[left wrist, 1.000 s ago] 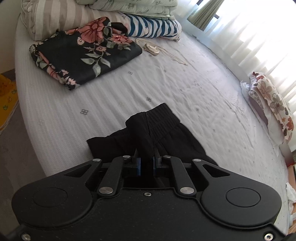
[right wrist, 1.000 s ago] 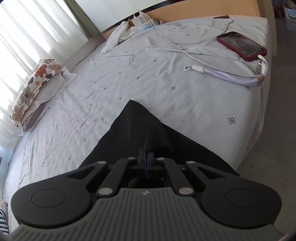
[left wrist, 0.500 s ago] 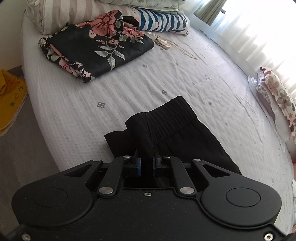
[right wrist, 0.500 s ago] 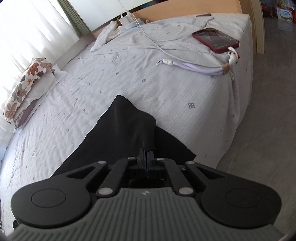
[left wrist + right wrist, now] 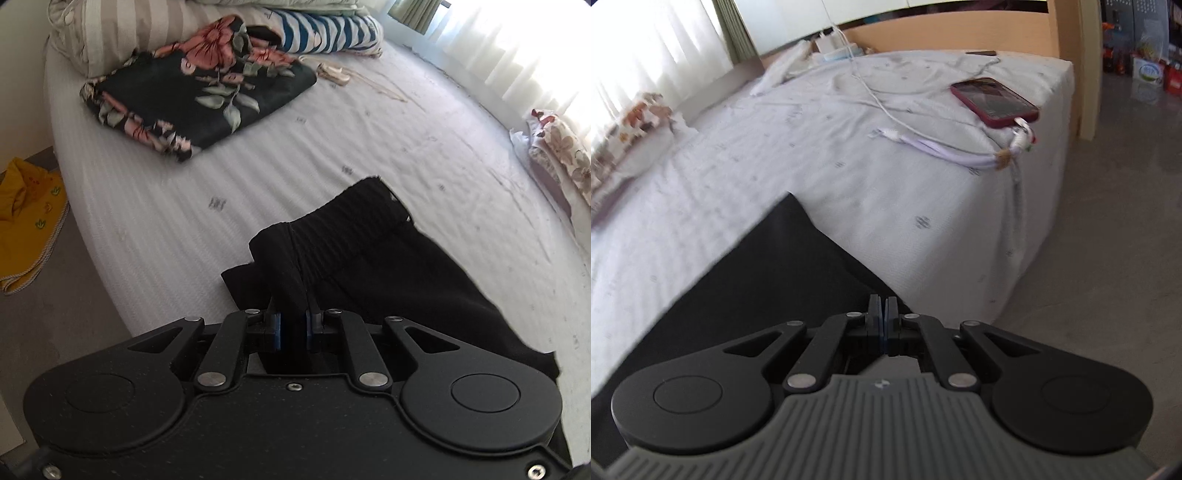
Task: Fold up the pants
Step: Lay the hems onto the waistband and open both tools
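Black pants lie at the near edge of the white bed. My left gripper is shut on a bunched fold at the elastic waistband end, fabric rising between the blue pads. In the right wrist view the leg end of the pants spreads flat on the bed. My right gripper is shut at its near edge, the jaws pressed together; the cloth between them is hidden.
A folded floral garment, striped cloth and bedding sit at the far end. A floral pillow lies by the window. A red phone and white cables lie near the footboard. A yellow cloth is on the floor.
Both grippers have pulled back toward the bed's near edge, dragging the pants with them. The right view has swung right, showing more floor.
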